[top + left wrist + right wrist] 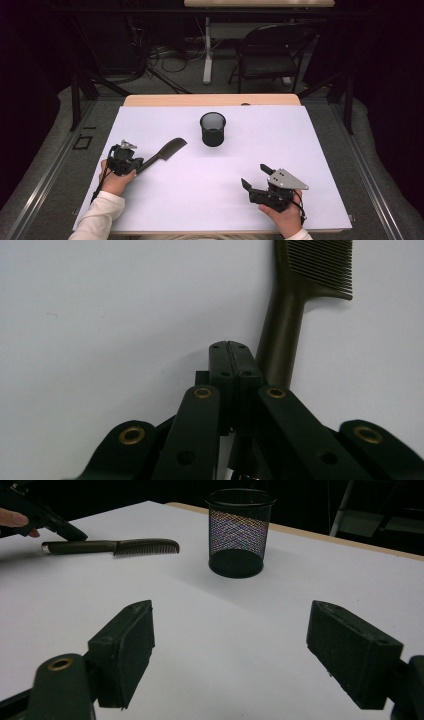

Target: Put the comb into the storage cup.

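A dark comb (167, 150) lies flat on the white table sheet, its teeth end toward the black mesh cup (213, 129). My left gripper (134, 163) is at the comb's handle end, its jaws shut on each other with nothing between them. In the left gripper view the closed tips (231, 347) sit just left of the comb handle (280, 335). My right gripper (255, 176) rests near the front right, jaws wide open and empty. In the right gripper view the right gripper (235, 630) faces the mesh cup (240, 530), the comb (120, 546) and the left gripper (75, 532).
The white sheet (310, 145) covers most of the table, with a wooden edge (210, 100) at the back. A dark chair (270, 55) and cables stand on the floor beyond the table.
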Motion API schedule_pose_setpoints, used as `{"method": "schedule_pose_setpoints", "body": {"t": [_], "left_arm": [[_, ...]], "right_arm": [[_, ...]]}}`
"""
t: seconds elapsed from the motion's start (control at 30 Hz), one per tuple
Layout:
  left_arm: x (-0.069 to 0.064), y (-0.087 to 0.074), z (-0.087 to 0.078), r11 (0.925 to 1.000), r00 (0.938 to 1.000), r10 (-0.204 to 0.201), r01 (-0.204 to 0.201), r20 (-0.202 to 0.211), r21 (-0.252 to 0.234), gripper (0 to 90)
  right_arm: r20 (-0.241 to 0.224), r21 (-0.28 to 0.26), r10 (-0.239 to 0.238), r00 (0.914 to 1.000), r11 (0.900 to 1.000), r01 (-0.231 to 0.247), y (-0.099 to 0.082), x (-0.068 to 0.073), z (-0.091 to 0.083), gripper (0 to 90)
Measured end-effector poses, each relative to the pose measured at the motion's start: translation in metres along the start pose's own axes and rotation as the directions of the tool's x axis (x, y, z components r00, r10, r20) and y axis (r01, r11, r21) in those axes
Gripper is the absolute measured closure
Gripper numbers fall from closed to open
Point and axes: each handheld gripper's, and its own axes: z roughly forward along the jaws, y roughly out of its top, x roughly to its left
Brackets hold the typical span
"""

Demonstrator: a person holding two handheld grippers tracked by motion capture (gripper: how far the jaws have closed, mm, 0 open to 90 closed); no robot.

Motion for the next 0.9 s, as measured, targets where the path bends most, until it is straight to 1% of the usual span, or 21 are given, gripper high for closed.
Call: {"method": "schedule_pose_setpoints", "body": {"t": [0.13,0.3,0.47,0.57,0.67,0.8,0.9], "left_arm": [[-0.0008,-0.0001,0.0,1.0,1.0,0.005,-0.005,0.005,-0.001,90.0],[-0.0011,-0.0007,-0.0001,1.0,0.9999,0.002,-0.002,0.011,0.0,90.0],[-0.0007,-0.0008,0.0,1.0,0.9999,0.004,-0.004,0.01,0.002,90.0],[-0.0003,-0.0007,-0.0004,1.0,1.0,-0.007,0.007,0.007,-0.006,89.8],[0.0015,-0.0004,-0.0021,0.9999,0.9998,-0.015,0.015,0.011,-0.008,86.6],[0.0042,-0.0003,-0.0049,0.9992,0.9995,-0.027,0.028,0.013,-0.028,84.7],[0.0073,0.0,-0.008,0.9984,0.9991,-0.039,0.04,0.018,-0.04,80.9]], "right_arm": [[0.0,0.0,0.0,1.0,1.0,0.0,0.0,0.0,0.0,19.1],[0.001,0.0,-0.002,1.0,1.0,0.002,0.0,0.0004,0.0003,19.1],[0.0,0.003,-0.001,1.0,1.0,0.001,-0.0001,0.0001,0.0003,19.2],[0.0,0.003,-0.001,1.0,1.0,0.001,-0.0001,0.0001,0.0002,19.1],[0.0,0.004,-0.002,1.0,1.0,0.002,-0.0003,-0.0001,0.0003,19.2],[0.0,0.003,-0.003,1.0,1.0,0.003,-0.0003,-0.0001,0.0003,19.1],[0.0,0.003,-0.004,1.0,1.0,0.004,-0.0003,-0.0001,0.0003,19.2]]}}
